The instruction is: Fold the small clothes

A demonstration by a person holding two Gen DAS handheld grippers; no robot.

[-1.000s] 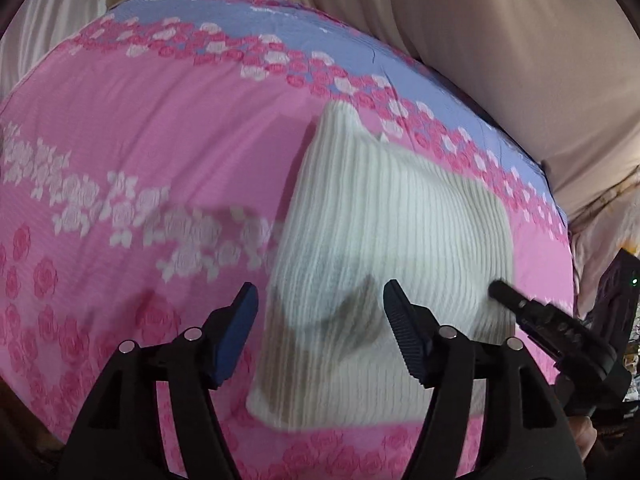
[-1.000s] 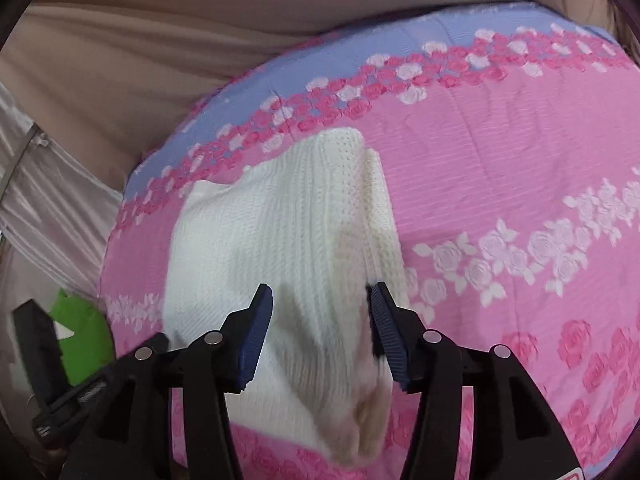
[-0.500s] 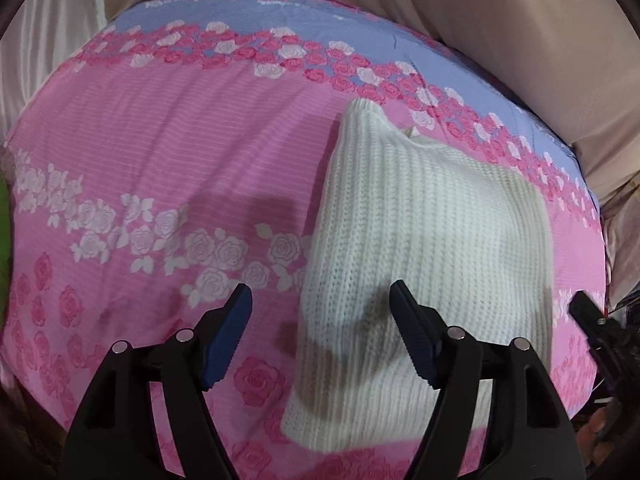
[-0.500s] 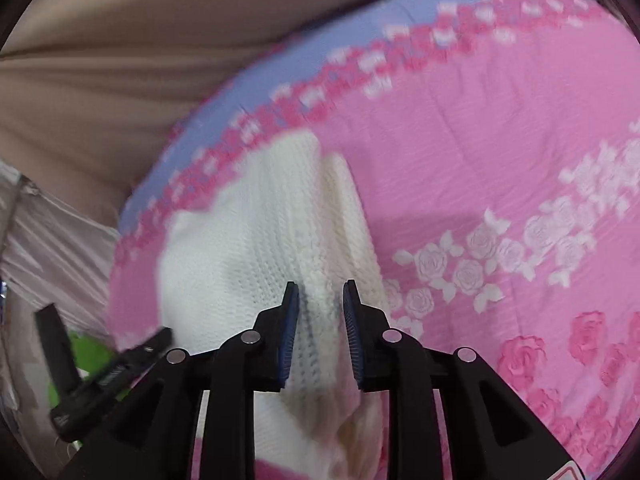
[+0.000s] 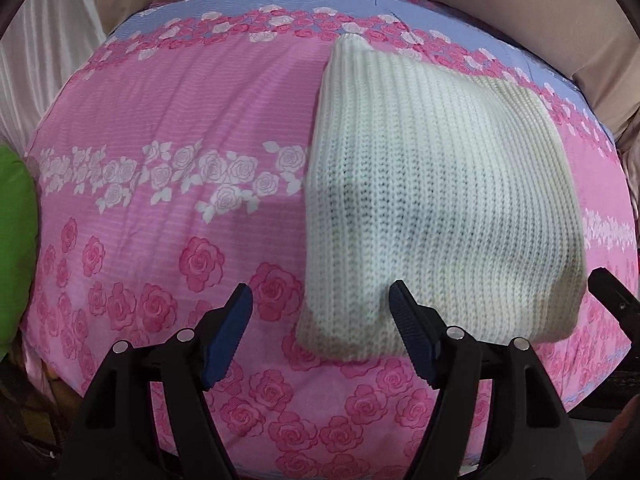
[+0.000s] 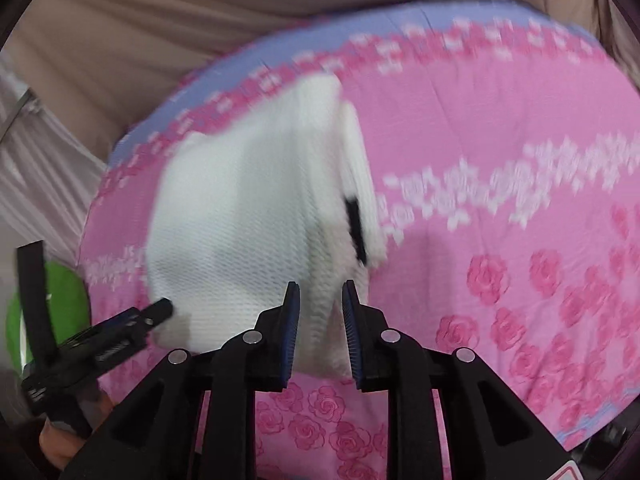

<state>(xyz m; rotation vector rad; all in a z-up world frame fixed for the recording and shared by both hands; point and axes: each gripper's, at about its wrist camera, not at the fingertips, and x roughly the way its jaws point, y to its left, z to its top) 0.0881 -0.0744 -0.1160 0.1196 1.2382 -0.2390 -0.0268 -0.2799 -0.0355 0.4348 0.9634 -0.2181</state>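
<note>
Bed cover (image 5: 168, 128): pink rose-print sheet with a lilac band at the far edge; beige drapery (image 5: 520, 4) behind.
Knit garment (image 5: 432, 200): white ribbed piece lying folded on the cover, long axis running near-to-far, narrow end pointing away.
Green object (image 5: 14, 248): at the cover's left edge, well apart.
Left gripper (image 5: 320, 320): fingers wide apart, empty, above the garment's near-left corner.
Right gripper (image 6: 320, 312): fingers narrowly parted; garment's near edge between them, contact unclear.
</note>
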